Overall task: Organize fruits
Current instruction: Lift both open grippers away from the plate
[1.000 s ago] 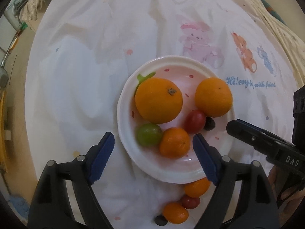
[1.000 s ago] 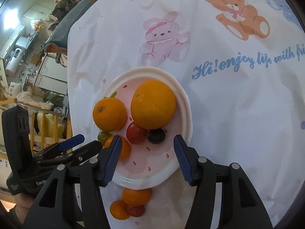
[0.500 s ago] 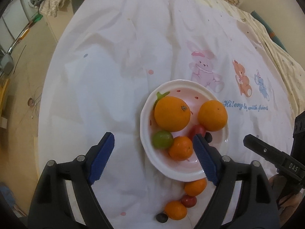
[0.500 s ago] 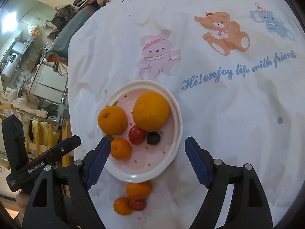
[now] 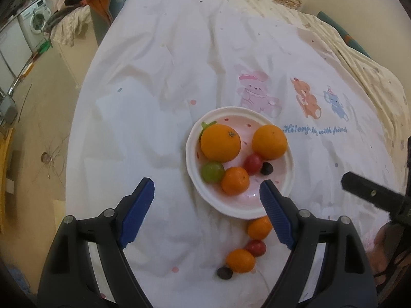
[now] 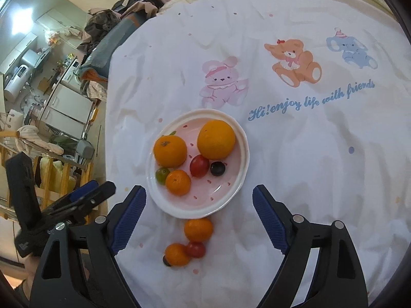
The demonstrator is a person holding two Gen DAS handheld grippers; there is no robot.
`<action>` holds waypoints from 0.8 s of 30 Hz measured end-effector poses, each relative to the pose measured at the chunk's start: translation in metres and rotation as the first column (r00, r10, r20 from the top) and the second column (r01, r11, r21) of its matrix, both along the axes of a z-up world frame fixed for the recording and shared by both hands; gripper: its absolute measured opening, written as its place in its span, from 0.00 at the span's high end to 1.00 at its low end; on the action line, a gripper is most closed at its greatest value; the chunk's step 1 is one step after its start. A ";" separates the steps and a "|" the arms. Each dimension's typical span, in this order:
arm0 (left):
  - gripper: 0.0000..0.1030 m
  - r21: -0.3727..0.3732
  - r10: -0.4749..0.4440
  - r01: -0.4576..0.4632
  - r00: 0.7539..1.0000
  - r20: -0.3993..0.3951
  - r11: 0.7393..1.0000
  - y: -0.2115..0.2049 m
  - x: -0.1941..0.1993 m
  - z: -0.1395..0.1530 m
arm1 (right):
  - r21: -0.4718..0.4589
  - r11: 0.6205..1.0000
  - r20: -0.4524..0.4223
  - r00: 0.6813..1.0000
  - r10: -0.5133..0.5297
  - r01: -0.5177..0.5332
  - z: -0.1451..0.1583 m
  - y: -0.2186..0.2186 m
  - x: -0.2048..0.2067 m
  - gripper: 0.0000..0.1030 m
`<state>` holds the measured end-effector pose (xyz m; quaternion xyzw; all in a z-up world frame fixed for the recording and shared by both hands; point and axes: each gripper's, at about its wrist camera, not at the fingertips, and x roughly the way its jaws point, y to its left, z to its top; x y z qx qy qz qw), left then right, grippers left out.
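Surface: white cloth (image 6: pixel 295 169) printed with a pink bunny, an orange bear, a blue elephant and blue script; wrinkled, covering the whole work area.
Plate: white-rimmed pink plate (image 6: pixel 241 177) resting on the cloth, just below the pink bunny print (image 6: pixel 222 82).
Plate contents: two large oranges (image 6: pixel 216 140) side by side at the far side; a red cherry tomato (image 6: pixel 199 165) and a dark grape (image 6: pixel 218 168) just in front of them; a small mandarin (image 6: pixel 178 182) nearer the front rim, touching a green grape (image 6: pixel 162 174) on its left.
Loose fruit: on the cloth just outside the near rim, a cluster of four. One mandarin (image 6: pixel 198 229) sits almost against the rim; behind it a second cherry tomato (image 6: pixel 195 249) touches a second mandarin (image 6: pixel 176 254); a second dark grape (image 5: pixel 224 272) lies at the near end, half hidden in the right wrist view.
Left gripper (image 5: pixel 206 200): blue-padded fingers spread wide, nothing between the pads; held above the cloth, its right finger overlapping the plate's near rim in view. No contact with fruit.
Right gripper (image 6: pixel 199 202): jaws have just been opening and now stand wide; nothing is gripped, and the near rim and loose mandarin lie in the gap well below.
Room: cluttered furniture and a washing machine (image 5: pixel 36 23) beyond the cloth edge.
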<state>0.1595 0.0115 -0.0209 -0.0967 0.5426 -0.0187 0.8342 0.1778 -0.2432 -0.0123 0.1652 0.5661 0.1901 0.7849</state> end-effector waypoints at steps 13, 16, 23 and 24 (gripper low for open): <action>0.21 -0.035 -0.036 0.035 0.999 -0.034 0.999 -0.004 -0.048 -0.005 | -0.001 0.999 -0.035 0.999 -0.034 0.034 -0.002 -0.004 -0.052 0.14; 0.21 -0.023 -0.045 0.044 0.998 -0.045 0.999 -0.006 -0.054 -0.007 | -0.023 0.998 -0.057 0.997 -0.060 0.059 -0.010 -0.006 -0.064 0.14; 0.21 -0.013 -0.107 0.106 0.991 -0.079 0.994 -0.017 -0.065 -0.017 | -0.038 0.993 -0.163 0.980 -0.115 0.110 -0.043 -0.007 -0.083 0.14; 0.21 -0.004 -0.127 0.127 0.987 -0.098 0.992 -0.022 -0.066 -0.022 | -0.048 0.993 -0.164 0.980 -0.113 0.106 -0.044 -0.006 -0.083 0.14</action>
